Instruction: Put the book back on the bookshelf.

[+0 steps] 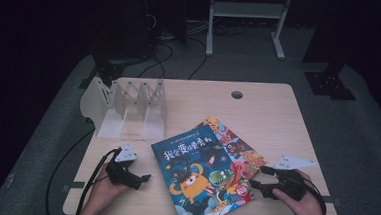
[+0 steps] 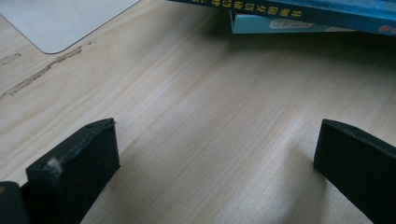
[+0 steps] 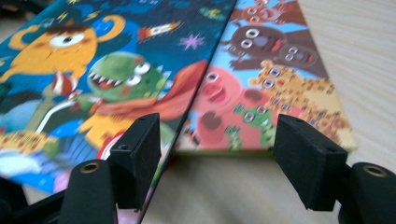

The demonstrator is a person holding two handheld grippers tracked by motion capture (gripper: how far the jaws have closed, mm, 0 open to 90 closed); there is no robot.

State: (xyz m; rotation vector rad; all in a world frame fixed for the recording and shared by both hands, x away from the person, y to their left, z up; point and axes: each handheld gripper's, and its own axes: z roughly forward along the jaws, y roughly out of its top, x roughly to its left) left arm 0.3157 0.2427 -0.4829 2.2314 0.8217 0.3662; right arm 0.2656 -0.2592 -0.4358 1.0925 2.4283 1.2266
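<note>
Work in hand: I read this as picking up the top book (image 1: pixel 199 175), the blue one with the orange monster, perhaps to stand it in the white rack (image 1: pixel 128 108) at the far left of the table (image 1: pixel 268 112); that is my judgement only
Top book: lies flat near the front edge, skewed, its upper right part resting on the lower book (image 1: pixel 236 145), the one with the animal cover
Right gripper (image 1: pixel 259 184): my right hand holds it at the books' right edge; in the right gripper view its jaws stand wide apart with nothing clamped, one pad (image 3: pixel 140 149) over the top book's corner, the other (image 3: pixel 308 158) just off the lower book's corner
Left gripper (image 1: pixel 141 178): rests on bare wood left of the books; jaws wide apart and empty in the left gripper view, the books' spines (image 2: pixel 299 16) well ahead of them
Risk, double grab: the jaws straddle the corners of both books, so closing here could pinch the two together or only the lower one
Risk, sliding: the covers look glossy; a push from the pad could skate the top book left instead of getting under it
Risk, bent cover: a grip on one thin corner could curl or crease it as the book lifts
Risk, left side idle: with nothing bracing the spine side, I expect the stack to shift on contact
</note>
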